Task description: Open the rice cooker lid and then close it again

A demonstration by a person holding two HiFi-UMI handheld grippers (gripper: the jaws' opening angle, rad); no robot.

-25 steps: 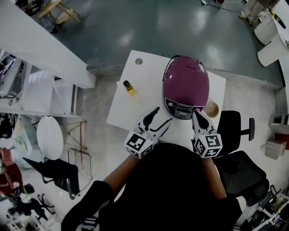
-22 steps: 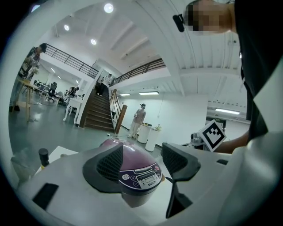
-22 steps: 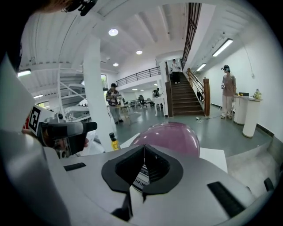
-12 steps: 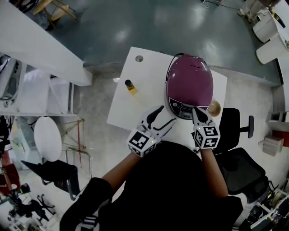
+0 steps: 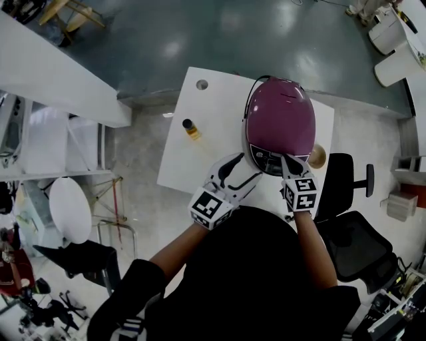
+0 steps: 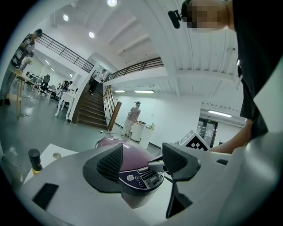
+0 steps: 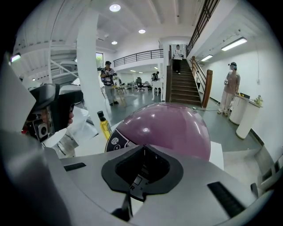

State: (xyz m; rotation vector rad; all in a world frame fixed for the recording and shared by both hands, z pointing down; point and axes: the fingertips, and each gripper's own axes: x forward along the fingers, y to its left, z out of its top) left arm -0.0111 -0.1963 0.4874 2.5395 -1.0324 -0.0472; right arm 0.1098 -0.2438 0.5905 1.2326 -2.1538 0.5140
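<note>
Open office hall; staircase (image 7: 180, 90), mezzanine railing (image 7: 137, 56), swivel chair (image 5: 353, 246).

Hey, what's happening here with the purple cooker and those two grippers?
A person works a purple rice cooker on a white table with a gripper in each hand. Its lid is down. The right gripper, jaws together, points at the front control panel. The left gripper, jaws apart and empty, hangs beside the cooker's front.

Light: bright, even; ceiling lamps (image 7: 115, 7). Glare: soft spots on lid (image 7: 163, 128), sheen on floor (image 5: 219, 33). Gripper views: fisheye bending, dark corners. Head view: slightly soft, edges bent.
</note>
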